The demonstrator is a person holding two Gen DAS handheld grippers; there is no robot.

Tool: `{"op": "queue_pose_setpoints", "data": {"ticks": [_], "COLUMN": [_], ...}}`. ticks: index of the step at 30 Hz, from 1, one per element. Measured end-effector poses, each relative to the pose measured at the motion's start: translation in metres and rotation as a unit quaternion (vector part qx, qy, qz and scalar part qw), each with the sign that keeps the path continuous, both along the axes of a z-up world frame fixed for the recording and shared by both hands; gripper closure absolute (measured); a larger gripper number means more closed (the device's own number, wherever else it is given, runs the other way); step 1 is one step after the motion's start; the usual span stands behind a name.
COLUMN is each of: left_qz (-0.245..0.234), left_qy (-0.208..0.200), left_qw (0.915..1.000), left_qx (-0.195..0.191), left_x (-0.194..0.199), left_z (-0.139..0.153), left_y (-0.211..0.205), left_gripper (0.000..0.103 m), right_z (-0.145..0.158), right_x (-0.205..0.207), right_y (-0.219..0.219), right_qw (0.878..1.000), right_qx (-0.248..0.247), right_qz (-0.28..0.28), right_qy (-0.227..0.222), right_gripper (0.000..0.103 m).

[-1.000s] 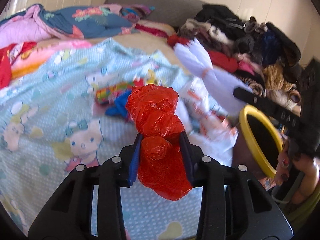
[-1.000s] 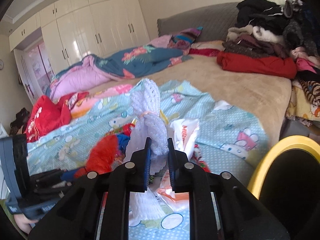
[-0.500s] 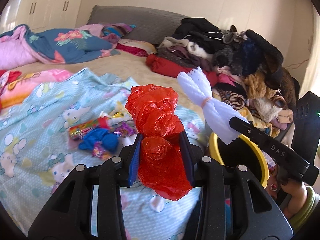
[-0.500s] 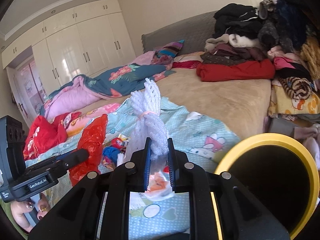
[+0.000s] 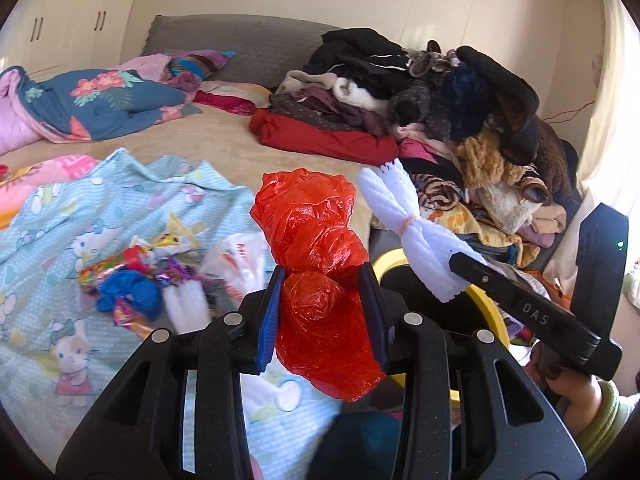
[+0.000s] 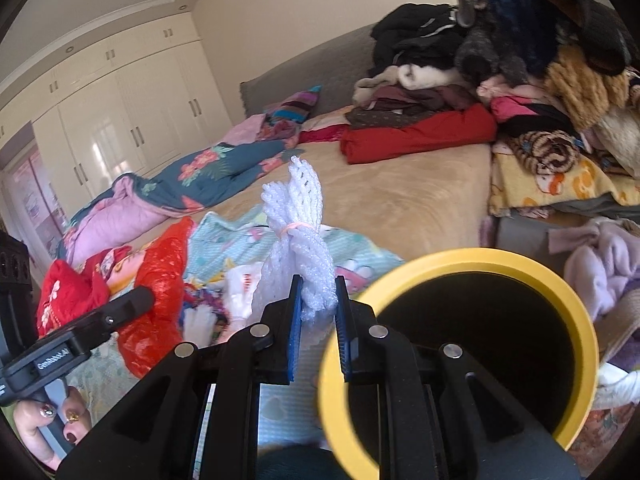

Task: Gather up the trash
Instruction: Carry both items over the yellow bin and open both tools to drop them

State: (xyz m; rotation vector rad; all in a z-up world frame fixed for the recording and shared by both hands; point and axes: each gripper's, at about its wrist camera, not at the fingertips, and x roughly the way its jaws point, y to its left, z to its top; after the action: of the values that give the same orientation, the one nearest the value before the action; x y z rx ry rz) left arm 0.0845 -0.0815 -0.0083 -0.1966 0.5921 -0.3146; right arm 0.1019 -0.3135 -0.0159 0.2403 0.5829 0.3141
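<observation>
Bin (image 6: 460,264) mouth shows fully at right wrist only; left tongs (image 5: 322,312) pinch red bag (image 5: 316,248); right tongs (image 6: 318,316) pinch white netting (image 6: 298,216).

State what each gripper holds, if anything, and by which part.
The left gripper pinches a crumpled red plastic bag around its lower, narrowed part. The right gripper clamps a white foam net bundle near its lower end, below the rubber band.

I see my left gripper (image 5: 324,300) as black plastic tongs with ribbed blue pads (image 5: 269,320) and round silver screws. The right gripper (image 6: 317,312) matches it, and its side reads "DAS". Behind the tongs: dark decorated nails (image 6: 72,426) and a green sleeve cuff (image 5: 604,420).
</observation>
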Motion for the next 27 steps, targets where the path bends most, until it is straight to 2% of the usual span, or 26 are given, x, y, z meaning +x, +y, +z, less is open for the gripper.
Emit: {"op": "queue_pose_setpoints", "data": {"ticks": [8,27], "left_qz": [-0.030,-0.089], "left_qy": [0.003,0.021], "left_qw": [0.9995,0.9956], "left_qx": [0.007,0.019], "left_x": [0.000,0.012], "left_z": [-0.002,-0.019], "left_y": [-0.030,-0.090], "left_gripper": [0.073,0.073], "right_z": [-0.010,-0.035], "right_x": [0.001,0.001], "right_y": [-0.039,-0.091], "right_qw": [0.999,0.992], "right_qx": [0.005,0.022], "right_qz": [-0.041,-0.106], "right_qy": [0.016,0.068], "right_gripper": [0.088,0.088]}}
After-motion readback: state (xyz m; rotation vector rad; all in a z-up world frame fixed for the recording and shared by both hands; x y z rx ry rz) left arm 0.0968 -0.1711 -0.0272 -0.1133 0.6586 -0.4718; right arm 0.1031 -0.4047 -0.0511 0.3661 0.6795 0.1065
